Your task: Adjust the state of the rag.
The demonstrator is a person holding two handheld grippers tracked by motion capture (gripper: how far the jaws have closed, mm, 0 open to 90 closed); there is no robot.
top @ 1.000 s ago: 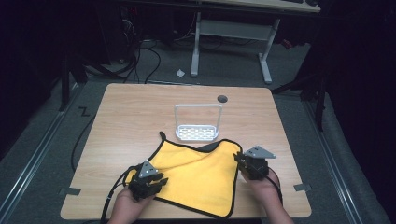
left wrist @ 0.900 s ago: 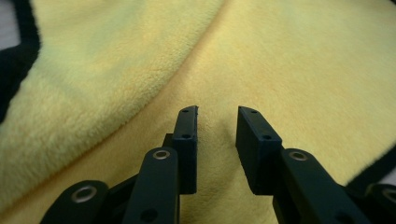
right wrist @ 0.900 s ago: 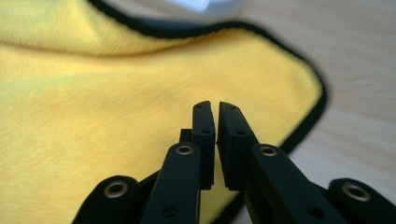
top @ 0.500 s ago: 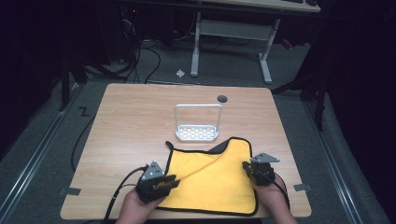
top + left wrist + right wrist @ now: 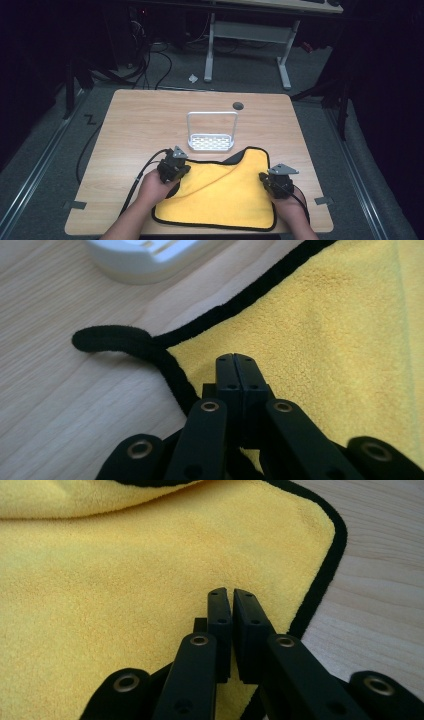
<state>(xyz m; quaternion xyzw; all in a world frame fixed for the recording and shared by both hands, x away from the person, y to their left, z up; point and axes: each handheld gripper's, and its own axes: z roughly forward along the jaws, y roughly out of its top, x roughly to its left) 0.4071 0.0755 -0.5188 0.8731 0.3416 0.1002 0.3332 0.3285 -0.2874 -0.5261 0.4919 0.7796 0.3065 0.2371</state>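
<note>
Yellow cloth (image 5: 225,192), black-edged: lies on near bench (image 5: 140,120), before white rack (image 5: 210,142). Left gripper (image 5: 172,167): jaws just closed, nothing visibly held. Right gripper (image 5: 276,184): jaws closed at cloth's right edge.

In the left gripper view, the white rack (image 5: 142,257) is cut off by the top edge, so just its base shows. The fingers (image 5: 234,371) of the left gripper hide whether cloth lies between them. In the high view, the hands cover part of the yellow cloth (image 5: 225,192), and its near edge is hidden behind the forearms.
</note>
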